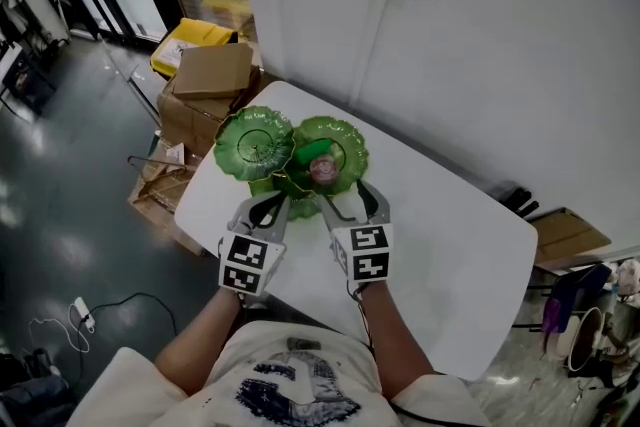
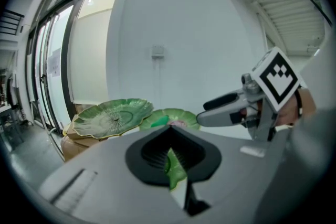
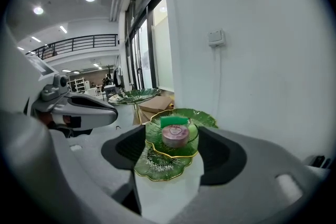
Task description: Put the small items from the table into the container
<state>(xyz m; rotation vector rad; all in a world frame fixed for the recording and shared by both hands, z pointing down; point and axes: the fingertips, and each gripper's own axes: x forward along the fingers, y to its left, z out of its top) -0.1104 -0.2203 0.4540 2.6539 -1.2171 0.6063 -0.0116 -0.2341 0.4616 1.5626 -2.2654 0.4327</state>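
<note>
both forearms [image 1: 395, 335] reach out from the near edge of the white table [image 1: 440, 245], close together. the two tools tilt down and away toward the tiered leaf dish [image 1: 254, 142] at the far left part of the tabletop.

the left gripper [image 1: 272, 203] points at the near side of the dish. its jaws are pressed together, with a thin sliver of green leaf edge caught in the seam between them. which tier that edge belongs to is not clear.

the right gripper [image 1: 350, 197] sits just beside it on the right, a little farther forward. its jaws are spread wide and pinch nothing. the lowest leaf [image 3: 157, 165] and a strip of bare table lie in the gap between its pads, apart from both.

the dish is glossy green glass with ribbed veins and a thin gold rim, and its leaf-shaped trays are stacked at different heights. the broad top leaf [image 1: 240, 130] stands to the left and looks bare. the middle leaf [image 1: 350, 137] is to the right and lower, and it overlaps the small lowest leaf on its near side.

two small items sit in the middle leaf. a pink round tin [image 3: 175, 135] lies flat with its lid up. a green block [image 3: 174, 121] lies just behind it on the far side, touching or nearly touching it.

a white wall [image 1: 480, 65] runs along the far side of the table. cardboard boxes [image 1: 210, 75] stand on the floor beyond the left end.
</note>
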